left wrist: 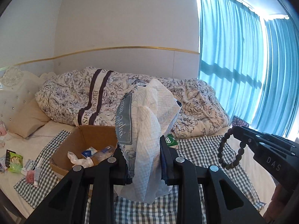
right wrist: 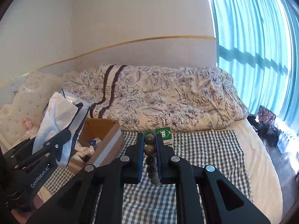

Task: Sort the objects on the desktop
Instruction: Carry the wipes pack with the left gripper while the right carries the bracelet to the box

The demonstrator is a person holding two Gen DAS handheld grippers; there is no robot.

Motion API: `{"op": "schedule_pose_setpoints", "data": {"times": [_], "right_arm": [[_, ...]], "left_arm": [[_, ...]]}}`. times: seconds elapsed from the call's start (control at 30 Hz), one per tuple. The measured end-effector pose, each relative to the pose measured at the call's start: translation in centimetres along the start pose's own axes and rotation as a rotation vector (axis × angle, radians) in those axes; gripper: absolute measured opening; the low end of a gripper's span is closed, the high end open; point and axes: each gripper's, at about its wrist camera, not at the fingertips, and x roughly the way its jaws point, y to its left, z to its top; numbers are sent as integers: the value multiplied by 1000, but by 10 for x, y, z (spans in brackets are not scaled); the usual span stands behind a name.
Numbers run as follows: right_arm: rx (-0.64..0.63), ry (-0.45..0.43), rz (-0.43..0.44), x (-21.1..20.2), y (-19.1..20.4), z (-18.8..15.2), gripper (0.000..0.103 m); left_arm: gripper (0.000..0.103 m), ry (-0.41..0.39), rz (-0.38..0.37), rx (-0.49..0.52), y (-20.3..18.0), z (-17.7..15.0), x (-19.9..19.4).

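Observation:
My left gripper [left wrist: 142, 149] is shut on a soft tissue pack [left wrist: 149, 130] with white tissue sticking out of its printed wrapper, held up in the air above the checked cloth [left wrist: 201, 149]. The same pack [right wrist: 56, 119] shows at the left of the right wrist view, clamped in the left gripper [right wrist: 74, 125]. My right gripper [right wrist: 150, 141] is shut on a dark bead bracelet [right wrist: 150, 149], whose beads run between the pads. In the left wrist view the bracelet [left wrist: 229, 149] hangs as a loop from the right gripper [left wrist: 235, 128].
An open cardboard box [left wrist: 87, 141] with tissues and small packets stands on the bed at the left. A green-and-white box [right wrist: 165, 134] lies on the checked cloth beyond it. Small packets [left wrist: 15, 160] lie at the far left. A floral duvet [right wrist: 168, 100] fills the back; curtains [left wrist: 243, 65] hang right.

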Motion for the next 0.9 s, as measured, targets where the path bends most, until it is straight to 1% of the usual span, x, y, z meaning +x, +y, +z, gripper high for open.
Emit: {"op": "schedule_pose_setpoints", "data": {"times": [0.2, 0.53, 0.9], "right_arm": [[-22, -31, 28, -12, 22, 7, 11], [-55, -67, 67, -20, 56, 18, 11], [-87, -83, 110, -13, 93, 29, 11]], "left_arm": [[26, -27, 27, -12, 18, 8, -16], [26, -68, 75, -16, 44, 19, -37], [26, -70, 130, -39, 84, 21, -42]]}}
